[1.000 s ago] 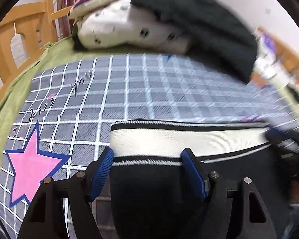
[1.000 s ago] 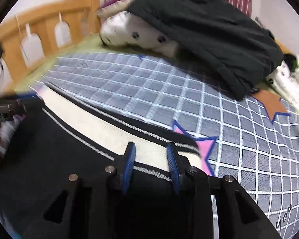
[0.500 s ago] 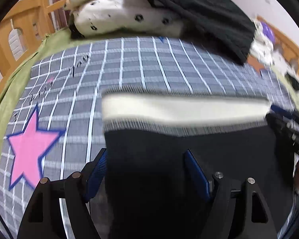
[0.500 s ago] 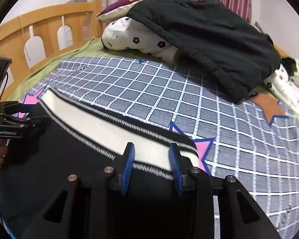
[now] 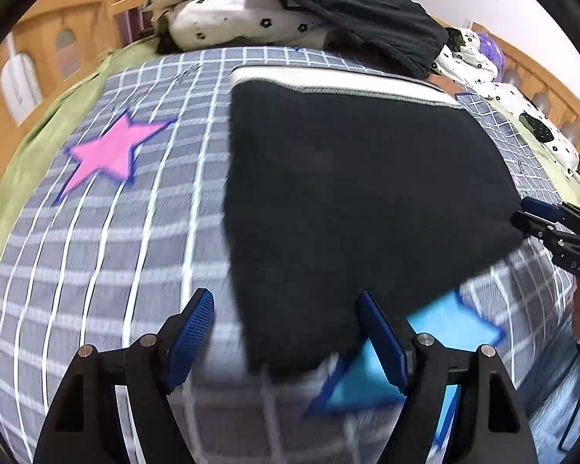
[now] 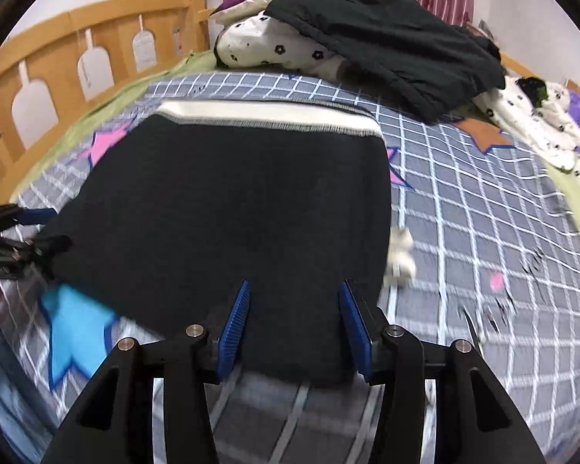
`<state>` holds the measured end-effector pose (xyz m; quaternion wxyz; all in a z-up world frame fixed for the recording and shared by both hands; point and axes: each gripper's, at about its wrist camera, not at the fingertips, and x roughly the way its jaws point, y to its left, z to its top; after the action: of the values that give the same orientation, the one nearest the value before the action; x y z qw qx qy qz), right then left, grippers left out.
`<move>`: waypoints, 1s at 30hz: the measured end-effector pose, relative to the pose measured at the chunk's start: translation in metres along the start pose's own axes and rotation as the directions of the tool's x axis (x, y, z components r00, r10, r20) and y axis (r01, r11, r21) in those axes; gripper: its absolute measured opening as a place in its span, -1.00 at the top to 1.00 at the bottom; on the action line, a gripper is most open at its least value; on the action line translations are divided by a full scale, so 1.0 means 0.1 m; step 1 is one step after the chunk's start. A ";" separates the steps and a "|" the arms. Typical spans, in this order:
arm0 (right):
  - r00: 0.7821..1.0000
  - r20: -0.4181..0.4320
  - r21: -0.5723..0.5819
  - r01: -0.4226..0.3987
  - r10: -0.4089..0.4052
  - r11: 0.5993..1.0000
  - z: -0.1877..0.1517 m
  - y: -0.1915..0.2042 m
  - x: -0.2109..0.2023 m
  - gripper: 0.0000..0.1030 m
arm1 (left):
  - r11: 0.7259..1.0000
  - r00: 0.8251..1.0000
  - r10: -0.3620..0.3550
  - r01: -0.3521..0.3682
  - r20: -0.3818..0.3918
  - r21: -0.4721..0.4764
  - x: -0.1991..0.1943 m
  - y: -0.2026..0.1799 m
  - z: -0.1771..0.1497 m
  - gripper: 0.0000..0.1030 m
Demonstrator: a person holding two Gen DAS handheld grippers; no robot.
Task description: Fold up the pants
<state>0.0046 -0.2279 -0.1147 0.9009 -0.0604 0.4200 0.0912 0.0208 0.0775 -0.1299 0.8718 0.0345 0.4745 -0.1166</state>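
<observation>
One pair of black pants (image 5: pixel 359 201), folded into a block, lies flat on the bed's grey checked blanket (image 5: pixel 108 255). Its cream waistband (image 6: pixel 266 114) is at the far edge, toward the pillows.

Two claws in view. Left claw (image 5: pixel 290 332): jaws wide apart and just been opening; the near left corner of the pants lies between them, pads not pressing it. Right claw (image 6: pixel 294 328): jaws apart, just been opening, the near right part of the pants between them, also unclamped.

Blanket stars counted across both views: one pink (image 5: pixel 108 152) left of the pants, one blue (image 5: pixel 417 352) at the near edge, one orange (image 6: pixel 483 133) far right.

At the head of the bed is one black garment (image 6: pixel 386 38) draped over a white flower-print pillow (image 6: pixel 274 48). One wooden rail (image 6: pixel 58 50) runs along the left side.
</observation>
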 end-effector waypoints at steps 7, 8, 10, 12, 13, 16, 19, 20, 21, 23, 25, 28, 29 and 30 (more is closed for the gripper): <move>1.000 -0.002 0.036 0.005 -0.005 0.999 -0.23 0.01 -0.25 0.07 | 0.972 0.984 0.173 -0.176 0.034 0.153 -0.16 -0.02 -0.50 -0.42; 1.000 0.004 0.046 0.005 -0.005 0.999 -0.25 -0.01 -0.28 0.07 | 0.962 0.979 0.198 -0.203 0.045 0.181 -0.17 -0.05 -0.49 -0.42; 1.000 0.014 0.072 -0.003 0.002 0.997 -0.27 -0.06 -0.33 0.07 | 0.932 0.961 0.270 -0.276 0.057 0.236 -0.12 -0.11 -0.49 -0.42; 1.000 0.022 0.099 -0.014 0.012 0.995 -0.28 -0.10 -0.36 0.07 | 0.912 0.949 0.303 -0.316 0.089 0.264 -0.08 -0.17 -0.46 -0.33; 1.000 0.024 0.104 -0.020 0.018 0.994 -0.28 -0.10 -0.37 0.07 | 0.903 0.942 0.316 -0.334 0.111 0.270 -0.08 -0.19 -0.43 -0.30; 0.999 0.035 0.106 -0.018 0.014 0.994 -0.26 -0.10 -0.39 0.07 | 0.884 0.931 0.342 -0.364 0.124 0.293 0.03 -0.28 -0.31 -0.26; 0.999 0.033 0.110 -0.021 0.018 0.994 -0.26 -0.13 -0.37 0.07 | 0.917 0.960 0.262 -0.279 0.096 0.284 0.08 -0.31 -0.23 0.19; 0.999 0.028 0.110 -0.020 0.017 0.994 -0.26 -0.14 -0.36 0.07 | 0.934 0.971 0.229 -0.241 0.075 0.263 0.06 -0.28 -0.21 0.23; 1.000 0.025 0.109 -0.016 0.013 0.994 -0.27 -0.15 -0.35 0.07 | 0.949 0.978 0.199 -0.208 0.062 0.238 0.04 -0.23 -0.21 0.23; 1.000 0.021 0.110 -0.010 0.008 0.994 -0.26 -0.17 -0.34 0.07 | 0.970 0.992 0.120 -0.123 0.030 0.208 -0.01 -0.12 -0.27 0.19; 1.000 0.026 0.113 -0.009 0.006 0.994 -0.27 -0.19 -0.35 0.07 | 0.980 0.997 0.078 -0.081 0.027 0.183 -0.08 -0.03 -0.34 0.05; 0.999 0.033 0.119 -0.012 0.008 0.993 -0.27 -0.22 -0.37 0.07 | 0.987 0.998 0.053 -0.058 0.032 0.152 -0.12 0.02 -0.37 -0.02; 0.999 0.033 0.120 -0.012 0.008 0.993 -0.27 -0.23 -0.36 0.07 | 0.985 0.998 0.062 -0.067 0.033 0.160 -0.12 0.00 -0.38 -0.02; 1.000 0.029 0.120 -0.009 0.006 0.993 -0.27 -0.23 -0.35 0.07 | 0.982 0.997 0.069 -0.074 0.035 0.173 -0.10 -0.02 -0.38 -0.02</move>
<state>-0.0325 -0.2597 -0.1043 0.9085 -0.0032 0.4120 0.0700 -0.0158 0.0833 -0.1425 0.8757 0.1259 0.4486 -0.1266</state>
